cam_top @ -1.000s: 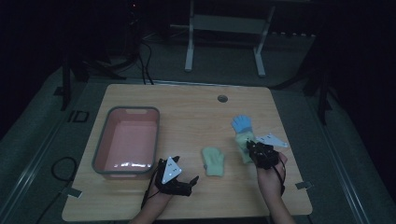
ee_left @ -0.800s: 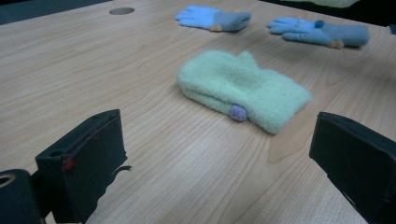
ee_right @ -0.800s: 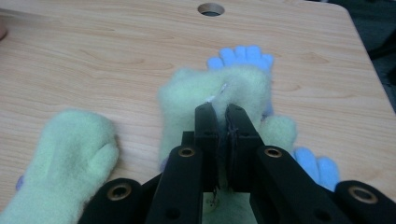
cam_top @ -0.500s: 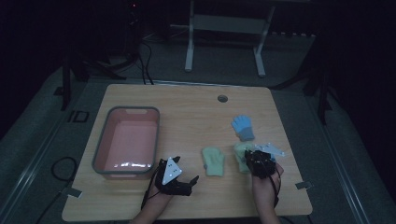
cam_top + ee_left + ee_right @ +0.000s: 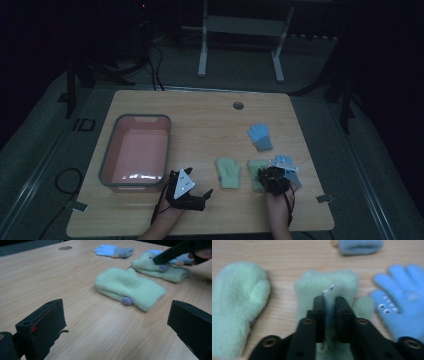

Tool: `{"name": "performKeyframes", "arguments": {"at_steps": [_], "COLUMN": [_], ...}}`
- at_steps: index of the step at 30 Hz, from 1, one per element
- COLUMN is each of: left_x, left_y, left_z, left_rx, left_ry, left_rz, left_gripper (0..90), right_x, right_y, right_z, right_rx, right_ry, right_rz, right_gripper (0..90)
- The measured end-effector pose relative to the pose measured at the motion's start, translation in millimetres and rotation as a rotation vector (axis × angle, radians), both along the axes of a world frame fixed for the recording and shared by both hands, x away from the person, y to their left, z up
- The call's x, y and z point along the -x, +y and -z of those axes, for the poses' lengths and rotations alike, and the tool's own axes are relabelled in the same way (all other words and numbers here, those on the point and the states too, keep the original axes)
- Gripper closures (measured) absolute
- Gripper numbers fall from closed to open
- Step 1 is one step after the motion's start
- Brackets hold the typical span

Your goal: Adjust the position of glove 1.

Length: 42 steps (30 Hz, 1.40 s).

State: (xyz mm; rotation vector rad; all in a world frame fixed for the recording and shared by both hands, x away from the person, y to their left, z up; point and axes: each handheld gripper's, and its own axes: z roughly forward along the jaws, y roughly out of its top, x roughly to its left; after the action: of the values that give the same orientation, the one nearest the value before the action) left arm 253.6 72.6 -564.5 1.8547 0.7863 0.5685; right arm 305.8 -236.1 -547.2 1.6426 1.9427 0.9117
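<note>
Two pale green mittens lie side by side near the table's front. One mitten (image 5: 228,173) (image 5: 130,288) (image 5: 237,305) lies free. My right gripper (image 5: 266,173) (image 5: 329,298) is down on the other mitten (image 5: 255,166) (image 5: 342,282) (image 5: 150,265). Its jaws have just been opening and stand a narrow gap apart, with a tuft of fabric and a white tag between them. One blue glove (image 5: 286,161) (image 5: 402,307) lies right beside it, and another blue glove (image 5: 260,136) (image 5: 113,251) farther back. My left gripper (image 5: 204,198) (image 5: 120,327) rests wide open on the wood, pointing at the mittens, with nothing between its jaws.
A pink tub with a grey rim (image 5: 107,160) stands at the left, close behind the left gripper. A round cable hole (image 5: 238,105) sits near the far edge. Bare wood spreads across the middle and back of the table (image 5: 200,125).
My right gripper came toward the near edge and sank, bringing the green mitten down flat beside the other green one. Its jaws parted slightly. The left gripper stayed where it was.
</note>
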Motion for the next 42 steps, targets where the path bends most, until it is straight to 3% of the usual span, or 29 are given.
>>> {"name": "performKeyframes", "arguments": {"at_steps": [5,8,13,14,18,25,34,40,42], "left_x": [-1.0,-0.6,-2.3,-2.8,-3.2,-2.5,-3.0,-3.1,-3.0], "left_y": [1.1,1.1,2.8,3.5,4.7,4.5,4.9,4.6,4.4], "left_z": [0.0,-0.1,0.0,0.0,0.1,0.1,0.1,0.1,0.1], "left_rx": [0.008,0.004,0.029,0.036,0.055,0.056,0.061,0.059,0.057], "left_ry": [0.009,0.004,0.03,0.037,0.045,0.041,0.046,0.046,0.046], "left_rz": [0.003,0.012,0.015,0.016,0.036,0.05,0.049,0.051,0.052], "left_gripper": [1.7,1.7,1.7,1.7,1.7,1.8,1.8,1.8,1.8], "right_x": [-0.1,-1.1,-5.7,-7.4,-12.3,-21.6,-24.0,-24.3,-22.9], "right_y": [-1.7,-1.8,-5.8,-6.8,-12.4,-27.1,-36.1,-34.7,-31.5], "right_z": [-7.0,-14.0,-24.2,-28.7,-36.9,-45.6,-40.6,-24.3,-17.6], "right_rx": [-0.021,-0.003,0.009,0.043,0.089,0.09,0.119,0.077,0.09], "right_ry": [0.004,0.004,-0.008,-0.021,-0.041,-0.04,-0.026,0.013,0.024], "right_rz": [-0.032,-0.063,-0.114,-0.151,-0.214,-0.273,-0.405,-0.398,-0.4], "right_gripper": [63.5,59.9,58.6,57.4,57.2,60.9,60.3,60.3,59.7]}}
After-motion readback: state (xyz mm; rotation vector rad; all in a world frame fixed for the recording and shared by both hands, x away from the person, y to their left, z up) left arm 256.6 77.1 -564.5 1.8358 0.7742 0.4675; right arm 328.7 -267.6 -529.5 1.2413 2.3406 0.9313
